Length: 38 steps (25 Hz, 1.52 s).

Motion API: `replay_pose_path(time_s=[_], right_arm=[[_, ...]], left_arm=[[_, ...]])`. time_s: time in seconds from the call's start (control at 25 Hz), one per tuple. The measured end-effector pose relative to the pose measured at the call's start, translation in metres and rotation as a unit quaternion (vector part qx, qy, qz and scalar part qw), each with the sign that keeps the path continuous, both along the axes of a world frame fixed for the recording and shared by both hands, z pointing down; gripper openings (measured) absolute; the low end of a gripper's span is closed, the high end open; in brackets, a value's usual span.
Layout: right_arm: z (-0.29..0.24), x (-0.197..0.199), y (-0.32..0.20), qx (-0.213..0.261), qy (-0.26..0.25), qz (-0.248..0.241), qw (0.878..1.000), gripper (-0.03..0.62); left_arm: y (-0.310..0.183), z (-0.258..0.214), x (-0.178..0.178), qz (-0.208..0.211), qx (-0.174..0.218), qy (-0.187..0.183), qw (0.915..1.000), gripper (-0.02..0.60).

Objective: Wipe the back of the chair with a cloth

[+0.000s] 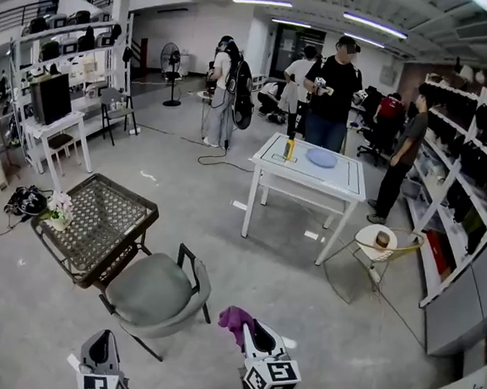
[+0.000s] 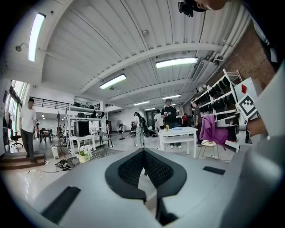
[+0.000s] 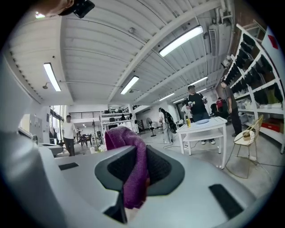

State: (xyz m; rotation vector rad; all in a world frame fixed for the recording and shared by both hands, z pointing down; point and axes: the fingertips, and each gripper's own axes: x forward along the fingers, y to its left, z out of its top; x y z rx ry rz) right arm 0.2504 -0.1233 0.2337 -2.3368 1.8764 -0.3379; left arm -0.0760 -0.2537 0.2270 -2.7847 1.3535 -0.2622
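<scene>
We hold the right gripper [image 1: 248,329] low at the near edge of the scene, its jaws closed on a crumpled purple cloth [image 1: 234,320] that bunches up over the fingertips and hangs down between them. Our left gripper [image 1: 102,339] sits near left, jaws together with nothing between them. Just beyond and between the two grippers stands the grey padded armchair with a black metal frame [image 1: 153,294]; its curved back faces the near right, close to the cloth but apart from it. Touching the chair's far left side is a dark woven-top table [image 1: 110,218] with a small flower pot [image 1: 59,216]. Farther right is a white rectangular table [image 1: 311,175].
</scene>
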Motion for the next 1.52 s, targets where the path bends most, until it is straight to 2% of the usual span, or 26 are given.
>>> replay_pose_path(time_s=[0.24, 0.48, 0.68, 0.96, 1.24, 1.52], right_arm=[[-0.042, -0.008, 0.025, 0.001, 0.012, -0.018, 1.0, 0.077], [-0.074, -0.019, 0.048, 0.0, 0.043, -0.028, 0.999, 0.077], [-0.091, -0.012, 0.067, 0.005, 0.035, -0.025, 0.999, 0.077], [-0.097, -0.027, 0.079, 0.005, 0.042, -0.046, 0.998, 0.075], [-0.102, -0.035, 0.075, 0.002, 0.043, -0.067, 0.997, 0.075], [-0.102, -0.05, 0.062, -0.005, 0.052, -0.085, 0.995, 0.075]], left_arm=[[0.035, -0.061, 0.015, 0.022, 0.031, 0.008, 0.9992, 0.009], [0.069, -0.096, 0.019, 0.024, 0.04, 0.01, 0.9989, 0.009], [0.089, -0.123, 0.026, 0.026, 0.051, 0.011, 0.9983, 0.009], [0.111, -0.135, 0.023, 0.022, 0.072, 0.013, 0.9971, 0.009], [0.121, -0.143, 0.014, 0.008, 0.062, 0.021, 0.9978, 0.009], [0.118, -0.148, 0.002, -0.001, 0.065, 0.012, 0.9978, 0.009]])
